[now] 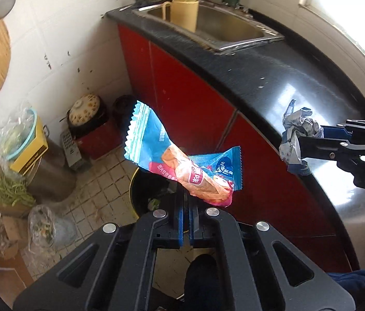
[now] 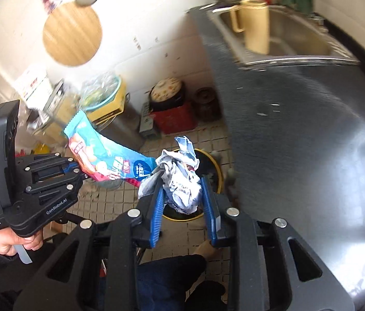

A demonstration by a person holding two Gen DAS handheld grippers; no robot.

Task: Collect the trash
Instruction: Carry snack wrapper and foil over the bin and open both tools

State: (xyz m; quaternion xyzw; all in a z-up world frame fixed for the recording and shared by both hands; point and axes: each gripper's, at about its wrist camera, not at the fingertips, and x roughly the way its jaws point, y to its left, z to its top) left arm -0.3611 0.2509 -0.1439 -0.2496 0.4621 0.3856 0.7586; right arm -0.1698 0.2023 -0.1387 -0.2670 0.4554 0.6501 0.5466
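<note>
My left gripper (image 1: 186,194) is shut on a blue and pink snack wrapper (image 1: 177,163), held in the air above a black trash bin (image 1: 141,194) on the tiled floor. The left gripper (image 2: 77,168) and the wrapper (image 2: 104,158) also show in the right wrist view. My right gripper (image 2: 182,184) is shut on a crumpled white and blue paper ball (image 2: 181,178), over the yellow-rimmed bin (image 2: 216,171). In the left wrist view the right gripper (image 1: 299,142) holds the ball (image 1: 296,134) beside the black counter's edge.
A black countertop (image 1: 273,83) over red cabinets runs along the right, with a steel sink (image 1: 216,26) and a yellow jug (image 1: 183,11). Pots, a red box (image 1: 99,137), a metal pot (image 1: 50,173), bagged vegetables and scraps crowd the floor at left.
</note>
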